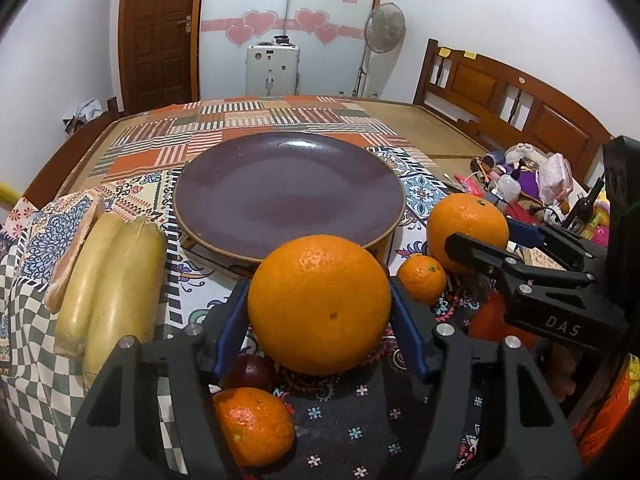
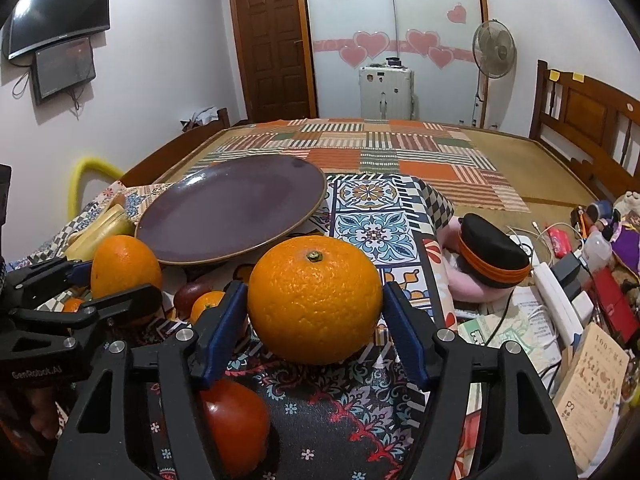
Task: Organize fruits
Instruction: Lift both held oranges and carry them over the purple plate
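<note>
1. Nearest the left camera, a small orange (image 1: 254, 430) and a dark red fruit (image 1: 248, 370) lie on the patterned cloth (image 1: 360, 420) below the left gripper (image 1: 319, 312); a tomato (image 2: 234, 426) lies under the right gripper (image 2: 316, 312).
2. The left gripper's fingers (image 1: 230, 320) straddle a large orange (image 1: 319, 304), the blue pads at its sides; contact looks made on the right pad, but a firm clench I cannot tell.
3. The right gripper's fingers (image 2: 218, 328) bracket a second large orange (image 2: 315, 300), stem up (a sliver of gap shows at the right pad), so it appears not yet squeezed.
4. Between the two, a tiny mandarin (image 1: 422, 280) sits on the cloth.
5. Straight ahead of both oranges lies the empty purple plate (image 1: 288, 192), just beyond the fruit; the left gripper's orange is centred on it, the right's sits toward its right edge. Each orange is round, so no long axis matters.
6. Left of the plate lie pale yellow bananas (image 1: 108, 284).
</note>
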{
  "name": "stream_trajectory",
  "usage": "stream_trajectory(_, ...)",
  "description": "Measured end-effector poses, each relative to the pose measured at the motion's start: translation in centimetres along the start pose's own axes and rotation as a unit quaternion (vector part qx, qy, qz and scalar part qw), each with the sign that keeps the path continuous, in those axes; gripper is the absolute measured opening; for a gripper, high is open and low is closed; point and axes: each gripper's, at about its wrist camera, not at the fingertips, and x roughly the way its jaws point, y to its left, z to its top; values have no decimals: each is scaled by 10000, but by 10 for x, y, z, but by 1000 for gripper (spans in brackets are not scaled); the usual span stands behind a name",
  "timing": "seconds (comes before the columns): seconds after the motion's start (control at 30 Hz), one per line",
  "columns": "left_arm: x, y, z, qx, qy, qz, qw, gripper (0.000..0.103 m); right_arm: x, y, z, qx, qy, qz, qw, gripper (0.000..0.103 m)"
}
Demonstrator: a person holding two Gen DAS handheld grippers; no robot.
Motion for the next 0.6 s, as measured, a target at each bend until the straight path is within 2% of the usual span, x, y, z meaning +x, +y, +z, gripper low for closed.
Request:
stream_trajectory(0.23,-17,1,5,5,-169,21,9999,65,-11,0,6,30,-148,27,9999,64)
stream_trajectory(0.6,-61,17,35,-26,-628,217,9978,65,-41,10,34,-171,-730,3,9972,64)
